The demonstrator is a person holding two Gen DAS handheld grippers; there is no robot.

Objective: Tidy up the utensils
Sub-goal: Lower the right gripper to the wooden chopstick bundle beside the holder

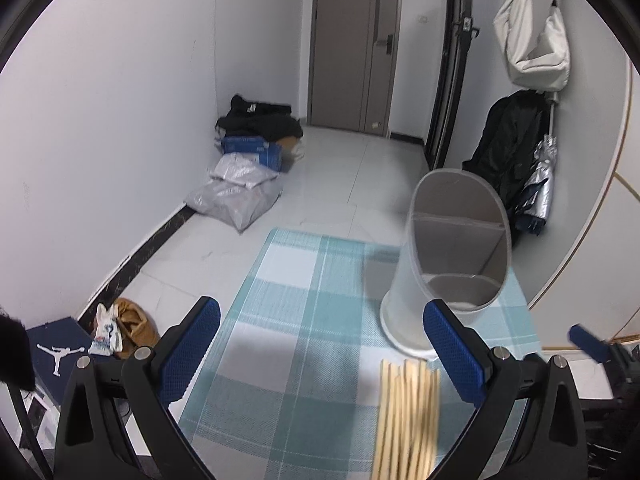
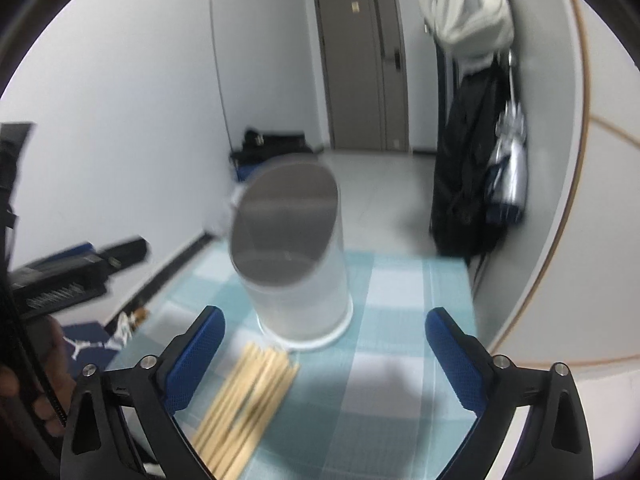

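A bundle of several pale wooden chopsticks point(image 1: 406, 416) point(image 2: 244, 396) lies on a teal checked cloth point(image 1: 304, 320) point(image 2: 380, 344). Just beyond it stands a white utensil holder point(image 1: 448, 260) point(image 2: 296, 256) with a slanted grey rim and an inner divider. My left gripper point(image 1: 322, 344) hovers open above the cloth; the chopsticks lie near its right finger, and nothing is between the pads. My right gripper point(image 2: 324, 356) is open too, with the holder ahead of its gap and the chopsticks beside its left finger point(image 2: 196, 356). The right view is blurred.
The cloth covers a small table whose far edge drops to a tiled floor. Grey parcel bags point(image 1: 236, 192) and a blue box point(image 1: 256, 150) sit by the left wall. Dark coats point(image 1: 508, 144) point(image 2: 464, 184) and a white bag point(image 1: 532, 28) hang at the right.
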